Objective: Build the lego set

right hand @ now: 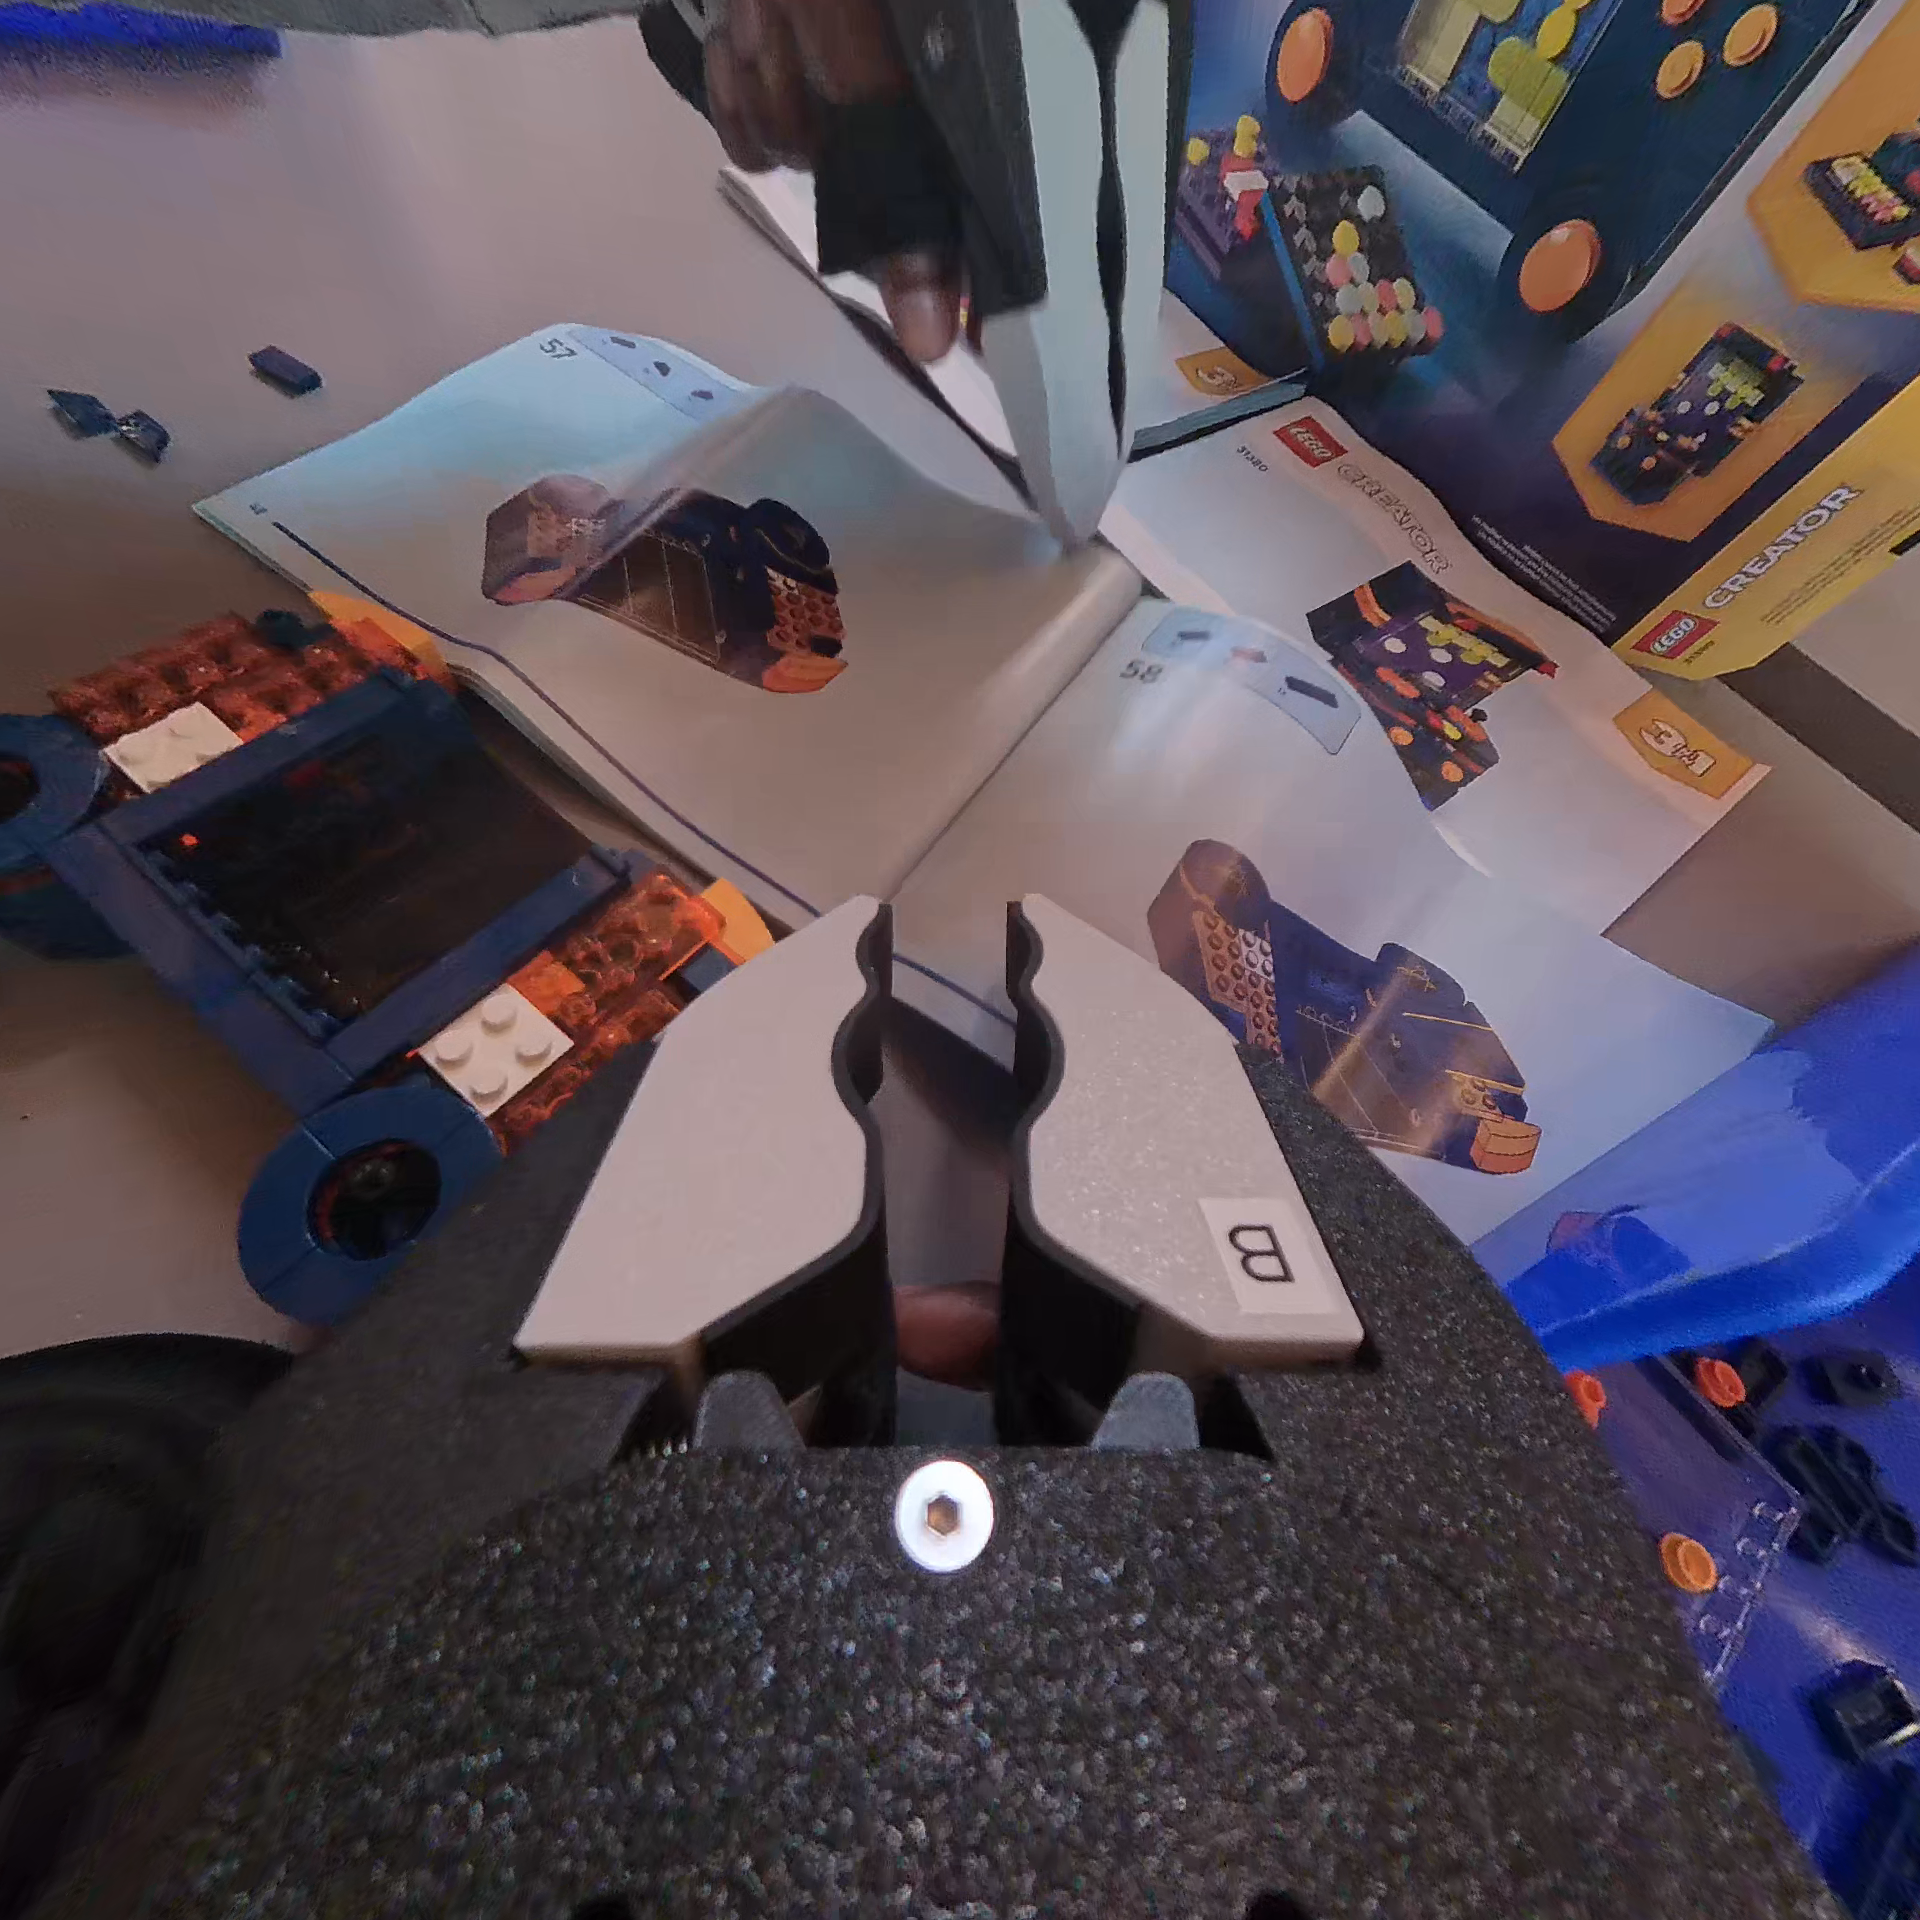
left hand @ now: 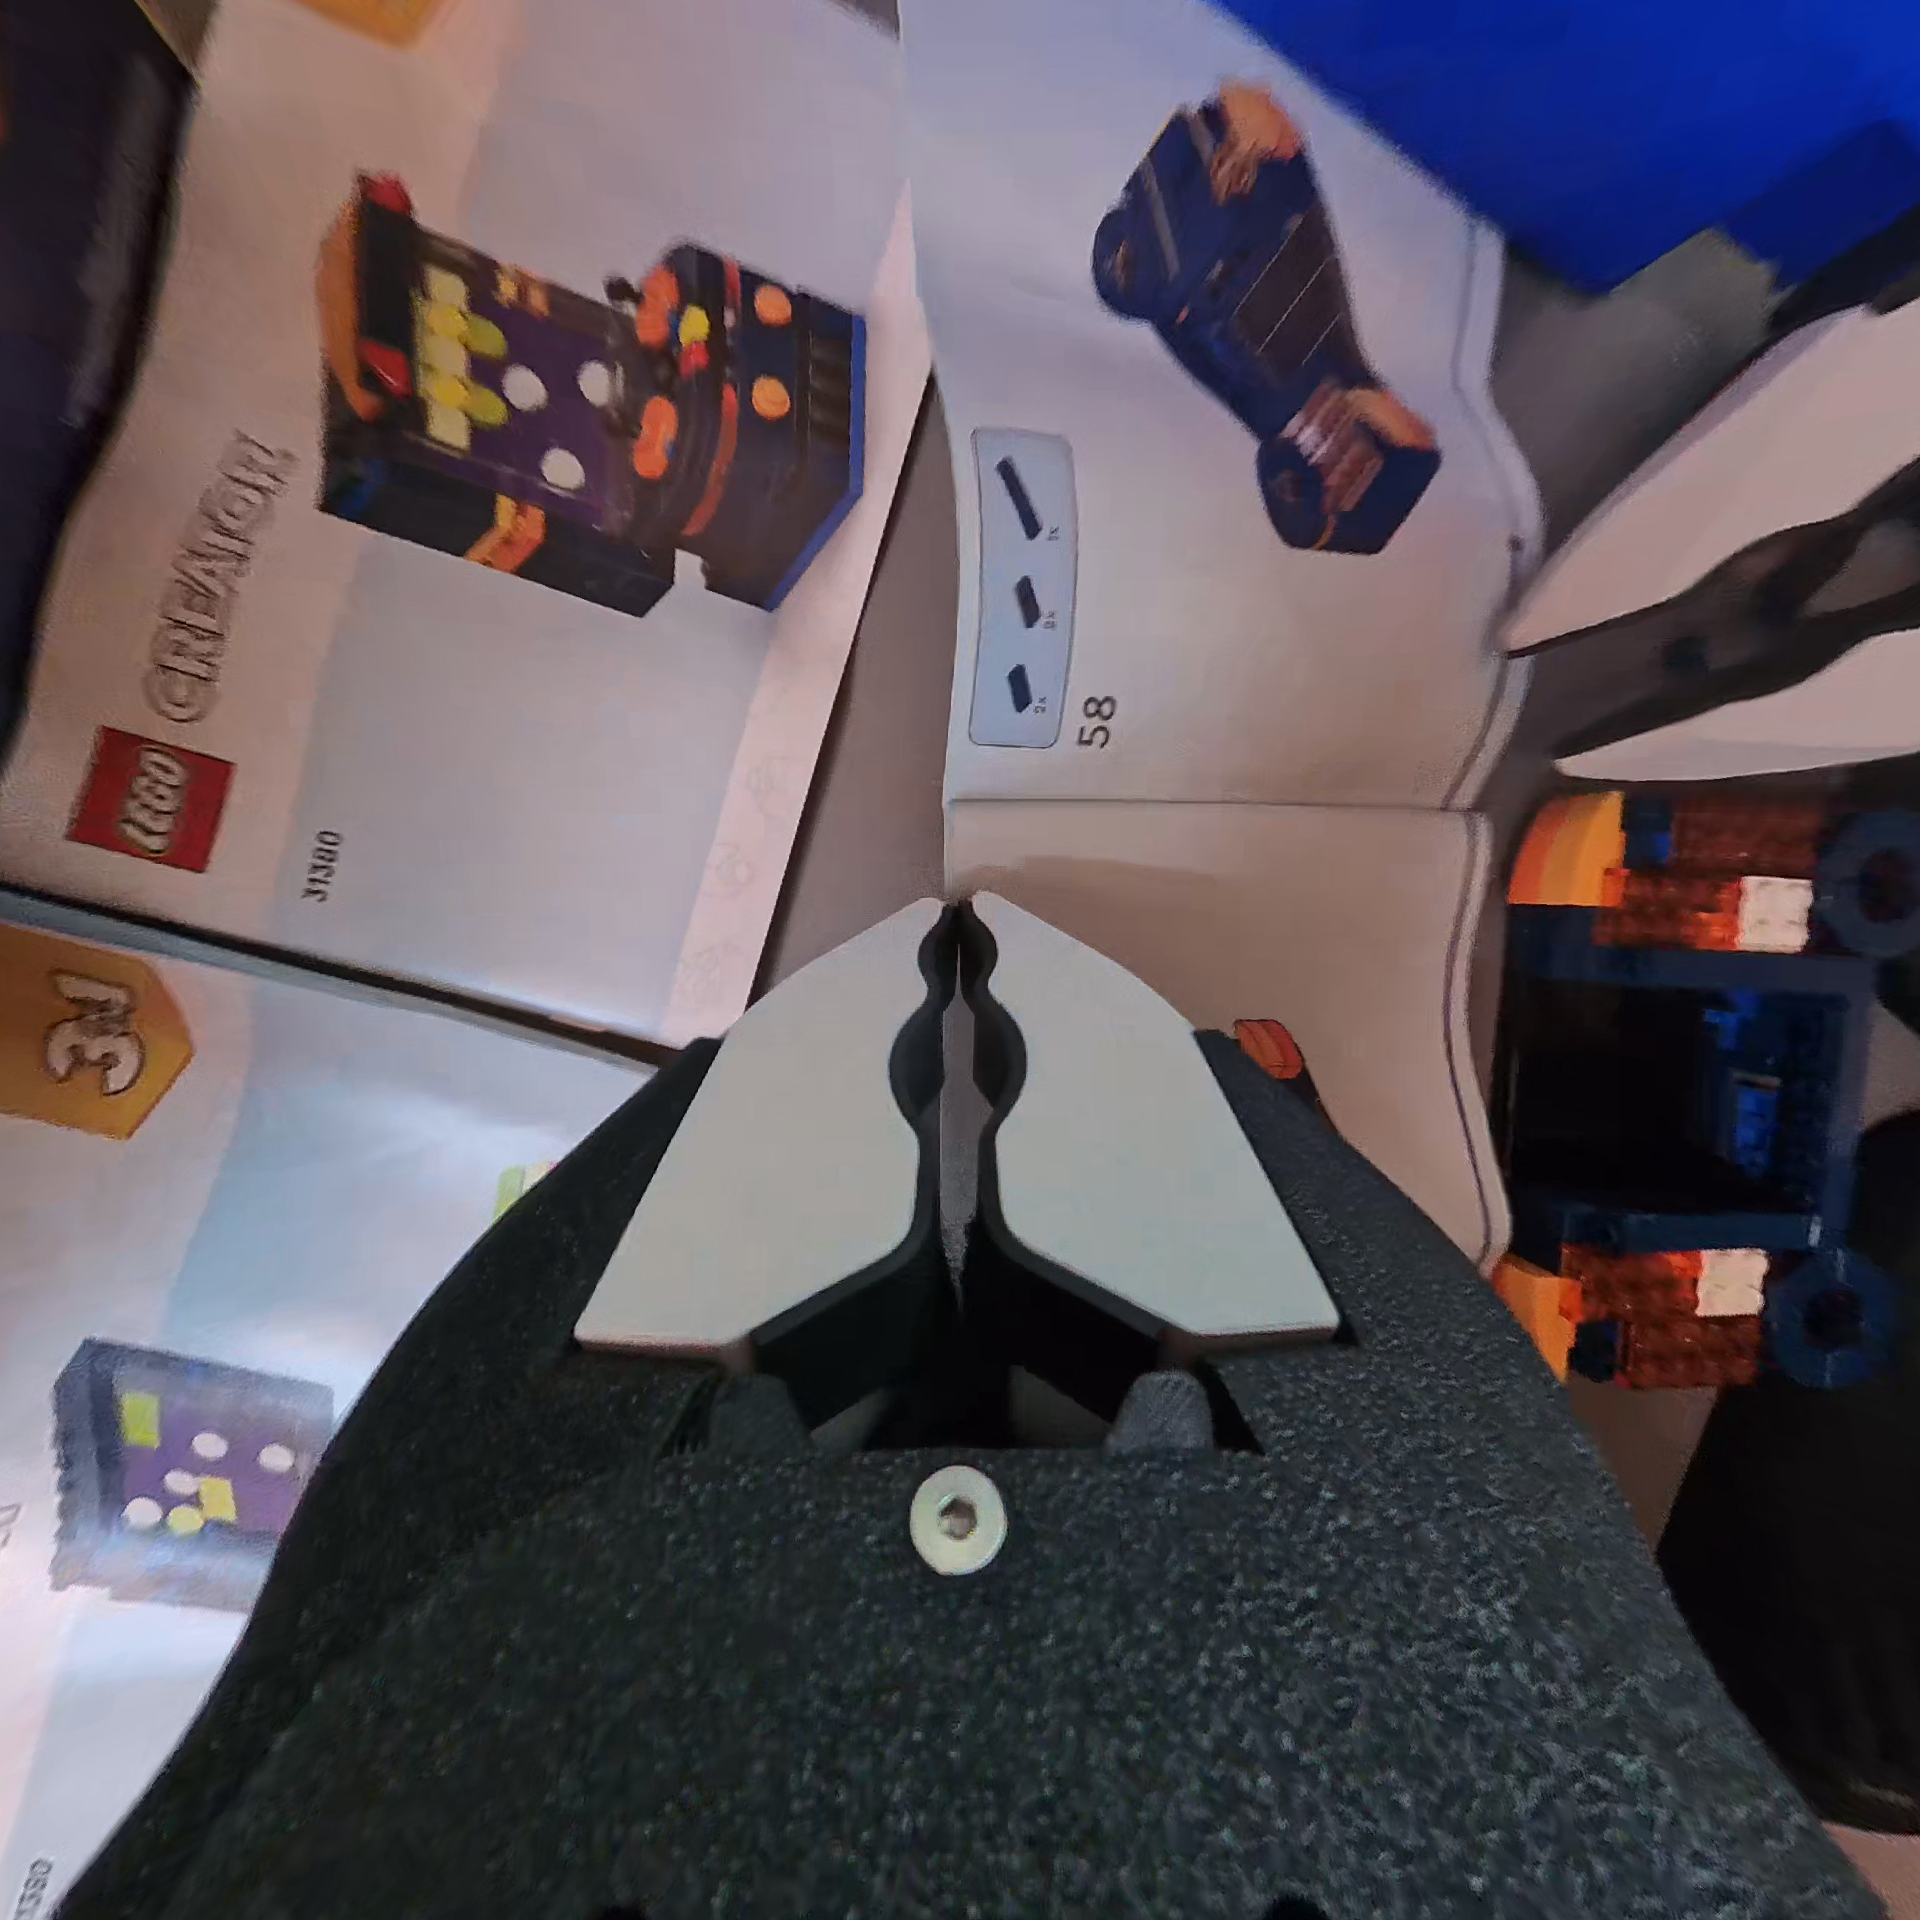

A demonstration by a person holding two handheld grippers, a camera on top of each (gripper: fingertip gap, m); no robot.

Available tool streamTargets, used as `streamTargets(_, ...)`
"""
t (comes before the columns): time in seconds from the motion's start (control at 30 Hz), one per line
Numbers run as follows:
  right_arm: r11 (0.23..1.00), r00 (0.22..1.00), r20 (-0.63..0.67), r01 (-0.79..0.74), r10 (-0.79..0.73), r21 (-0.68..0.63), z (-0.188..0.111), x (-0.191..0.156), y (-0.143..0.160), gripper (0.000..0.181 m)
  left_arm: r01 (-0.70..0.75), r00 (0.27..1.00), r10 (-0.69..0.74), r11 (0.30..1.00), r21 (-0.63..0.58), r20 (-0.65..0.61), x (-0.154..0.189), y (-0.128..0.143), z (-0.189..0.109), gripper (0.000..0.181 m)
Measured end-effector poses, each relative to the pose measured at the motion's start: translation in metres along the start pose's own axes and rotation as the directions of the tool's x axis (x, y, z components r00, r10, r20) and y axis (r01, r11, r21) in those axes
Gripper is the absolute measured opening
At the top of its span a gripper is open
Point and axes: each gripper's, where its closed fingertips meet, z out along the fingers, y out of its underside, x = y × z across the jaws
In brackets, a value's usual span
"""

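The open instruction booklet (right hand: 914, 748) lies on the table; it also shows in the left wrist view (left hand: 1247, 644). My left gripper (left hand: 956, 912) is shut at the booklet's edge by the spine. In the right wrist view it (right hand: 1070, 525) comes down from above, and a curled, lifted page (right hand: 748, 457) rises to its tips. My right gripper (right hand: 948, 914) is open and empty, low over the booklet's near edge; it shows at the right of the left wrist view (left hand: 1532, 701). The partly built model (right hand: 312, 883), with a dark blue frame, clear orange bricks, white plates and blue wheels, lies left of the booklet and appears in the left wrist view (left hand: 1704, 1091).
The set's box (right hand: 1558, 208) stands at the back right, with a second booklet (right hand: 1507, 582) in front of it. A blue tray (right hand: 1787, 1195) with small black and orange parts is at the right. Loose dark blue pieces (right hand: 283, 370) lie at the far left.
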Motion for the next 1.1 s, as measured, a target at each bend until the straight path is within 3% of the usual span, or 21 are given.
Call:
streamTargets(0.13,0.998,0.999,0.02,-0.046,0.046,0.039,-0.003,-0.001,-0.007,0.024,-0.03,0.998,0.025,0.994,0.105,0.055,0.002,-0.006,-0.032,0.0)
streamTargets(0.2,0.995,0.995,0.042,-0.088,0.085,0.052,-0.005,-0.002,-0.011,0.027,-0.045,0.996,0.039,0.996,0.071,0.082,0.0,0.003,-0.032,0.0)
streamTargets(0.33,0.997,0.998,0.026,-0.063,0.064,-0.043,0.001,-0.003,0.001,0.033,0.057,0.998,-0.058,0.998,-0.013,-0.037,0.004,0.02,-0.012,0.004)
streamTargets(0.4,0.994,0.998,0.014,-0.062,0.063,-0.086,0.005,-0.003,0.007,0.032,0.106,0.993,-0.108,0.993,-0.053,-0.044,-0.001,0.028,-0.004,0.02)
streamTargets(0.43,0.993,0.997,0.015,-0.068,0.07,-0.094,0.006,-0.003,0.007,0.031,0.121,0.99,-0.127,0.989,-0.089,-0.065,0.001,0.033,-0.001,0.036)
streamTargets(0.5,0.989,0.995,0.022,-0.094,0.097,-0.113,0.008,-0.003,0.01,0.028,0.133,0.982,-0.144,0.986,-0.1,-0.12,0.006,0.033,0.002,0.044)
streamTargets(0.7,0.972,0.989,0.03,-0.134,0.142,-0.191,0.014,-0.003,0.023,0.027,0.174,0.969,-0.193,0.977,-0.125,-0.157,0.003,0.03,0.011,0.006)
streamTargets(0.8,0.973,0.99,0.021,-0.131,0.137,-0.191,0.015,-0.002,0.023,0.027,0.208,0.953,-0.204,0.978,-0.004,-0.224,0.004,0.021,0.004,0.001)
streamTargets(0.93,0.975,0.99,0.03,-0.131,0.139,-0.181,0.018,-0.002,0.02,0.028,0.231,0.935,-0.144,0.94,0.251,-0.323,0.024,-0.006,-0.036,0.0)
streamTargets(1.03,0.979,0.991,0.033,-0.119,0.126,-0.166,0.021,-0.001,0.016,0.03,0.169,0.958,-0.075,0.929,0.329,-0.278,0.037,-0.012,-0.051,0.0)
streamTargets(1.1,0.99,0.996,0.048,-0.066,0.073,-0.125,0.017,-0.002,0.003,0.052,0.094,0.976,-0.017,0.933,0.348,-0.216,0.046,-0.014,-0.059,0.0)
